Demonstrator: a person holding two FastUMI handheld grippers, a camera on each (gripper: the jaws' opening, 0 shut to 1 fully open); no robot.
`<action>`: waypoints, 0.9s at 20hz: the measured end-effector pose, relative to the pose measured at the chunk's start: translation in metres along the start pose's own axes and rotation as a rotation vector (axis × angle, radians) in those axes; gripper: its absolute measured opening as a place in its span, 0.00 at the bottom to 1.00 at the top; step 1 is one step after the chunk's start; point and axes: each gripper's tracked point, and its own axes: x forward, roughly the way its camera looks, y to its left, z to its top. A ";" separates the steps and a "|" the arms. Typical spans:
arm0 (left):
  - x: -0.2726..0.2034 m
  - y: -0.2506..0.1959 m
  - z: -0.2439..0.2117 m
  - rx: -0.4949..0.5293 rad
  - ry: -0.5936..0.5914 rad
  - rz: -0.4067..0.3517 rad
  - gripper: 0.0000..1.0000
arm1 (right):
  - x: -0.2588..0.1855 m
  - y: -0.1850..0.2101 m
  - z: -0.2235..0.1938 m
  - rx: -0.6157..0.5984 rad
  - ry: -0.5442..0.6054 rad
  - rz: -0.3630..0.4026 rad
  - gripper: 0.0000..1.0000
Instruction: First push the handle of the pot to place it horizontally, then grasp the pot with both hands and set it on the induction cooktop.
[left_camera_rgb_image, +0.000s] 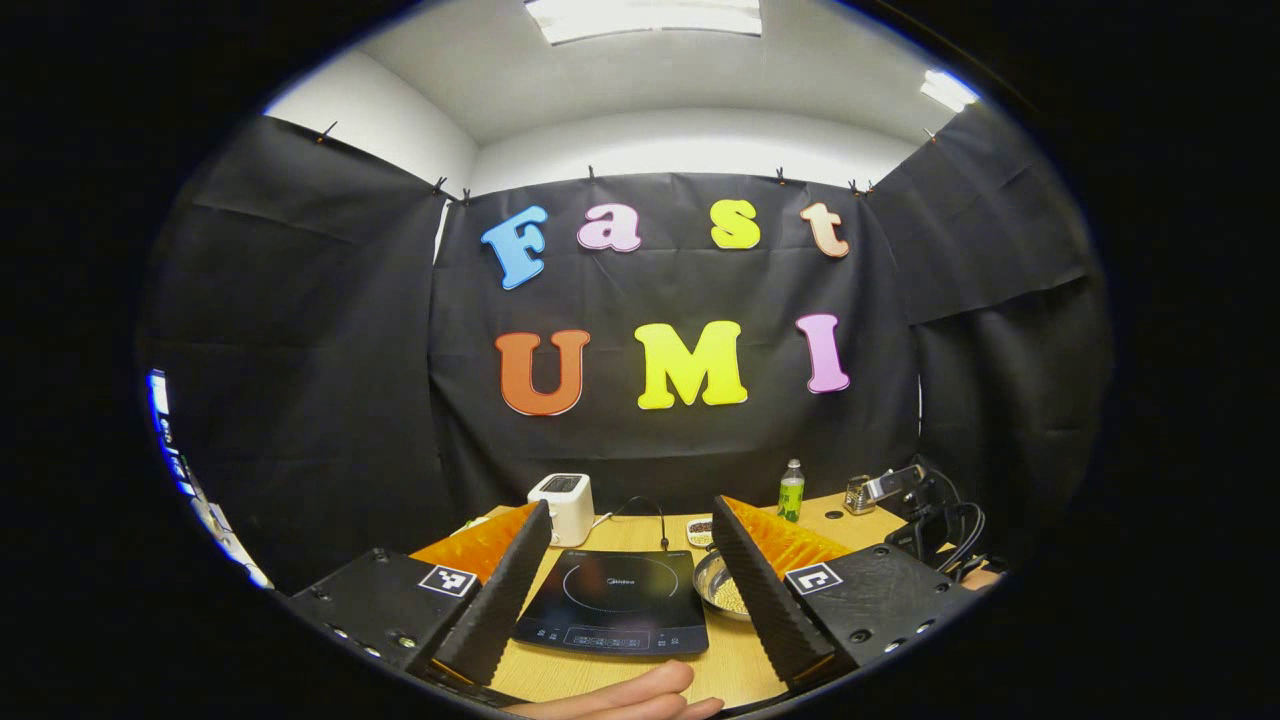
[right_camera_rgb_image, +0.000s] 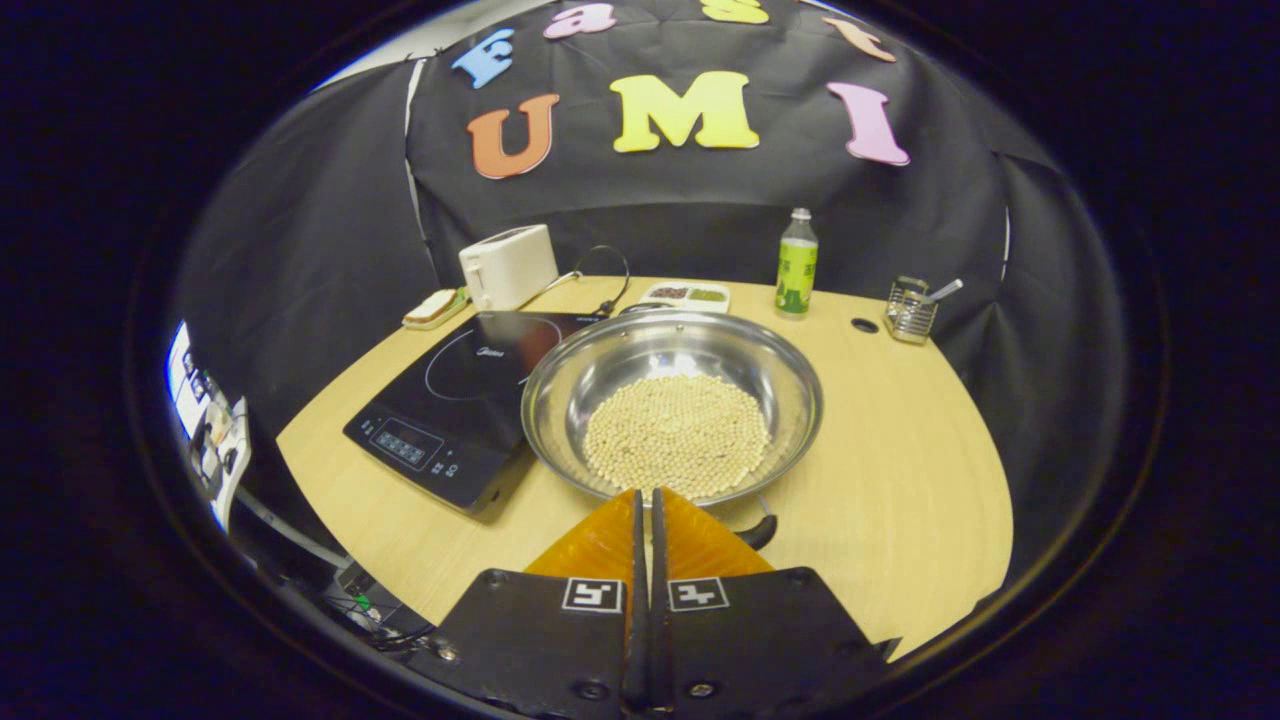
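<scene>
Table (right_camera_rgb_image: 900, 480): pale wood inside a black-draped booth; you have bare room right of the pot.
Cooktop (right_camera_rgb_image: 450, 400): flat, just left of the pot, touching or nearly so.
Pot (right_camera_rgb_image: 670, 400): steel, full of pale beans; push gently.
Handle (right_camera_rgb_image: 757, 531): dark stub beside your right gripper (right_camera_rgb_image: 645, 495), fingers closed together on nothing; sweep it sideways.
Left gripper (left_camera_rgb_image: 632, 545): fingers wide apart, held back.

Pot (right_camera_rgb_image: 672, 400) right of cooktop (right_camera_rgb_image: 460, 400); toaster (right_camera_rgb_image: 508, 265) behind.
</scene>
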 end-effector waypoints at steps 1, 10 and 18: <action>0.000 0.001 -0.001 0.001 0.000 0.000 0.96 | 0.003 0.007 -0.006 -0.009 0.012 0.018 0.01; 0.007 -0.005 -0.002 0.000 0.000 -0.016 0.96 | 0.029 0.000 -0.029 -0.004 0.122 0.053 0.01; 0.048 -0.015 0.014 -0.043 -0.004 -0.022 0.96 | 0.026 -0.023 -0.032 -0.022 0.171 0.057 0.04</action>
